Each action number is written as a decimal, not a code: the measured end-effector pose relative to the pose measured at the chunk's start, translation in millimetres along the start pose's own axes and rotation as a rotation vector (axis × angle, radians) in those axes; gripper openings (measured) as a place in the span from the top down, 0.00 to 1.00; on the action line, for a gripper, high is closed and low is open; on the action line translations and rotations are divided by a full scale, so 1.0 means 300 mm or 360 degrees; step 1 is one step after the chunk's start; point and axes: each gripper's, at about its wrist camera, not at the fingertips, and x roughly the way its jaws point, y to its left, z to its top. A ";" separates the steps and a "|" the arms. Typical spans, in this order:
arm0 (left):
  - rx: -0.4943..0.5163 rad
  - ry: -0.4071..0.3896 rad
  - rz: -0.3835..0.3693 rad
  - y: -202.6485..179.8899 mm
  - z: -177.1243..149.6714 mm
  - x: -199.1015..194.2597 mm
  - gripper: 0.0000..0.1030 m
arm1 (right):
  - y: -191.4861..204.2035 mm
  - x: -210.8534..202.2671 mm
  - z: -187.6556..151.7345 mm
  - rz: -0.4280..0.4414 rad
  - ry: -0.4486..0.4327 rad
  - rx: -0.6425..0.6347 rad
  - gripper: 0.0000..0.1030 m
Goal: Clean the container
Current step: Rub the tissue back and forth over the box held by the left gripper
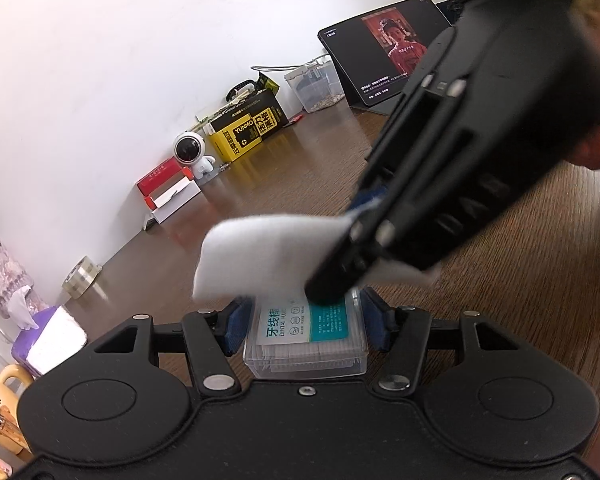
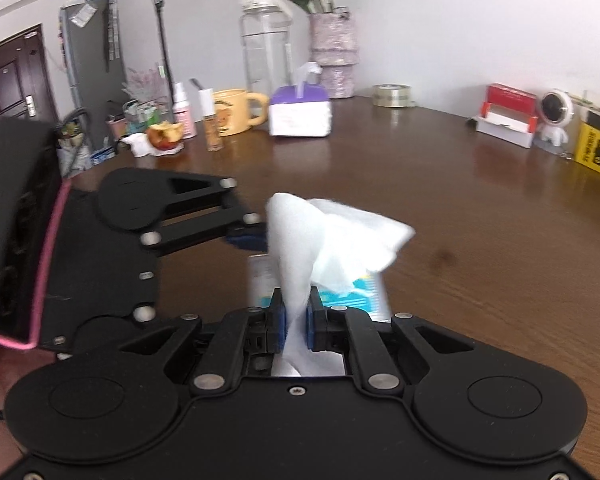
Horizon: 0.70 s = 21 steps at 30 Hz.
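Note:
A small clear plastic container of dental floss picks (image 1: 306,338), with a white and teal label, sits between the blue pads of my left gripper (image 1: 302,326), which is shut on its two sides. My right gripper (image 2: 297,322) is shut on a white tissue (image 2: 332,240). In the left wrist view the right gripper (image 1: 336,288) comes in from the upper right, its tip down on the container's lid, and the tissue (image 1: 260,256) spreads over the lid's far part. In the right wrist view the container (image 2: 364,296) shows partly behind the tissue, with the left gripper (image 2: 244,238) at its left.
On the brown wooden table (image 2: 480,260) along the wall stand a purple tissue box (image 2: 300,110), a yellow mug (image 2: 236,110), a tape roll (image 2: 392,95), a red and white box (image 1: 166,188), a small white robot figure (image 1: 192,152), a yellow and black box (image 1: 248,124) and a tablet (image 1: 384,52).

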 end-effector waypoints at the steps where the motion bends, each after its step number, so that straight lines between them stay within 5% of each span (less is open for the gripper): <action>1: 0.0000 0.0000 0.0000 0.005 0.000 0.005 0.44 | -0.015 0.003 0.001 -0.0014 -0.0005 0.0010 0.91; 8: -0.0003 0.0001 -0.0001 -0.032 0.005 0.042 0.44 | -0.059 0.035 0.033 -0.0103 -0.0048 0.0039 0.91; 12: -0.0013 0.0003 -0.0008 -0.185 0.088 0.128 0.44 | -0.023 0.056 0.043 -0.0039 -0.0056 0.0006 0.91; 21: 0.0022 0.0000 0.0024 -0.298 0.171 0.106 0.44 | 0.043 0.055 0.050 0.0103 -0.0014 -0.0040 0.90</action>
